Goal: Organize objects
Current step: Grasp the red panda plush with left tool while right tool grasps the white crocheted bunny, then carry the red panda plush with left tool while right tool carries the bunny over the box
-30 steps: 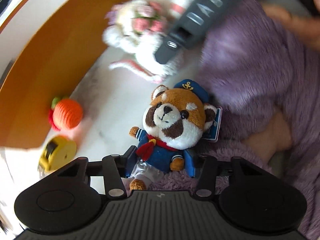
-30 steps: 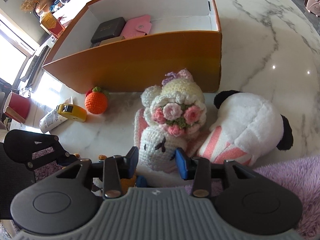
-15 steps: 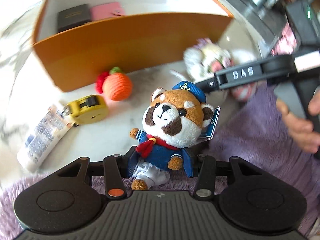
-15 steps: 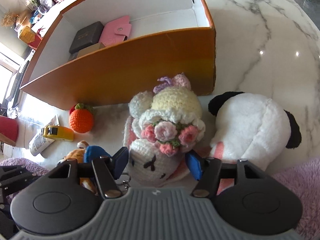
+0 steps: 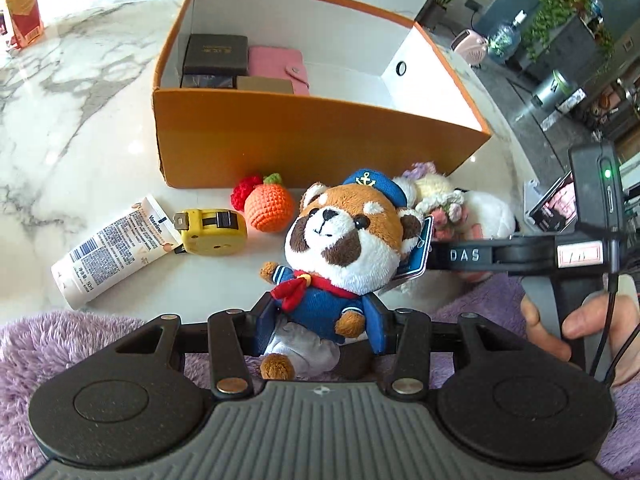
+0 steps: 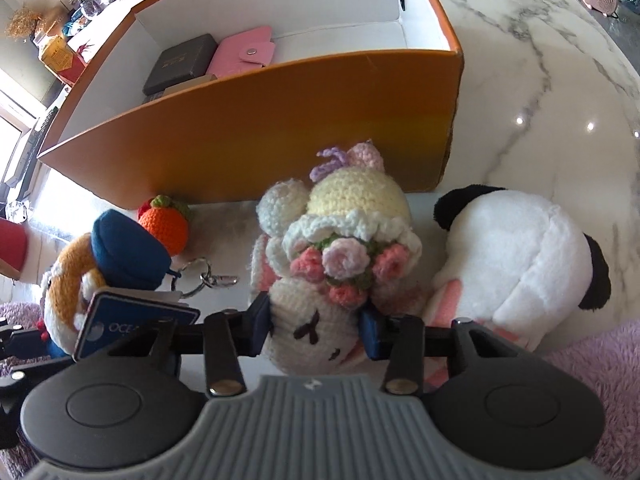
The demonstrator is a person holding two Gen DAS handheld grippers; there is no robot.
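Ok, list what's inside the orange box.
Inside the orange box at its left end: a dark box, a pink wallet, a tan box and a darker item. The near wall hides the floor behind it.

Three plush toys (image 6: pixel 344 264), one orange box (image 5: pixel 312 136), one tape measure (image 5: pixel 210 232).

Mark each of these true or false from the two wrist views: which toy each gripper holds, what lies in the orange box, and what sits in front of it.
1. The left gripper is shut on the red panda plush. True.
2. The right gripper holds the panda plush. False: its fingers clamp the crochet bunny; the black-and-white plush lies beside it, untouched.
3. The orange box is empty. False: a pink wallet and a dark case lie inside.
4. The crochet orange sits outside the box, beside the yellow tape measure. True.
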